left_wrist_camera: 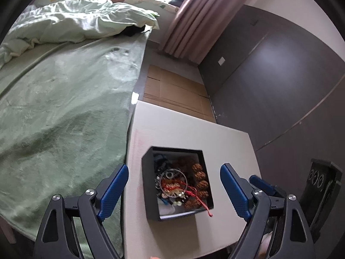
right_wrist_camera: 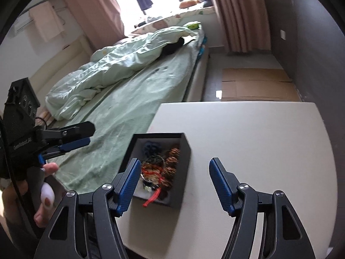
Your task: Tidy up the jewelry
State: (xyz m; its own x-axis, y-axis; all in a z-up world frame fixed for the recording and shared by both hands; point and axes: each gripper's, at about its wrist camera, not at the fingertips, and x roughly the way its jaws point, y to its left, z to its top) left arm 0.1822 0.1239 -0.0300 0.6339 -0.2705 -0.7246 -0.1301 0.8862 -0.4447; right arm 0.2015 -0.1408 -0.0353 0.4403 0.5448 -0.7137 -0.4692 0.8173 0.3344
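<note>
Left gripper (left_wrist_camera: 174, 191): stood wide apart, blue pads clear of everything, nothing pinched; hovered above the table with the box framed between the two fingers.
Right gripper (right_wrist_camera: 173, 185): released, jaws spread, nothing between the pads; left blue pad overlapped the near left corner of the box in its own view, contact impossible to tell.
Black box (left_wrist_camera: 151, 194): open-topped, sat on the white table, near its left edge beside the bed; lay ahead of and below both grippers.
Jewelry (left_wrist_camera: 179, 185): heaped inside the box; brown beaded pieces along the right wall, a clear ring over a red and orange piece in the middle, dark blue items toward the far corner.
Red cord (left_wrist_camera: 204, 207): trailed out over the near right rim of the box.
White table (left_wrist_camera: 183, 129): bare around the box.
Bed (left_wrist_camera: 64, 108): green cover, just beside the table on the left, rumpled quilt further back.
Hand (right_wrist_camera: 46, 192): seen at left in the right view, wrapped round the left gripper's handle.
</note>
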